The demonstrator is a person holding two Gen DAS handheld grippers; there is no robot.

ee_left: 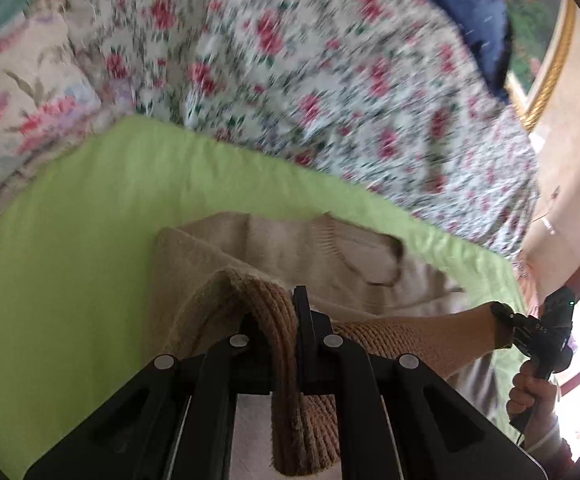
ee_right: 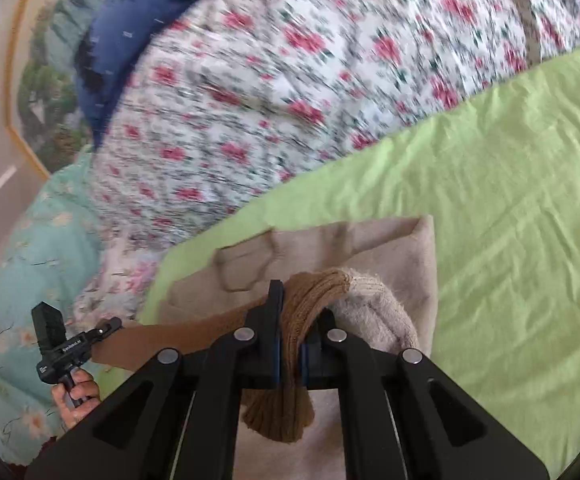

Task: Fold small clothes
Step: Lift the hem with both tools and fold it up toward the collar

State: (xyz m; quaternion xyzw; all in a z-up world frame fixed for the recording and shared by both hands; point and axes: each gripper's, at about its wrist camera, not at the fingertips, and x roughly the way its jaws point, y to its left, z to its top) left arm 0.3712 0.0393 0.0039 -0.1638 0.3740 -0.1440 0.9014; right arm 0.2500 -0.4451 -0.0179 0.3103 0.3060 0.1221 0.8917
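The beige sweater (ee_left: 290, 256) lies on the green sheet (ee_left: 90, 220), mid-fold — the left gripper (ee_left: 286, 320) and right gripper (ee_right: 290, 312) are each clamped tight on its ribbed brown hem (ee_right: 301, 304), lifted toward the neckline. Laying it down and any further folds remain, I judge.

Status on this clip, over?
Both hand-held grippers shut on beige sweater's ribbed hem. Sweater half lifted over green sheet. Nothing in the way.
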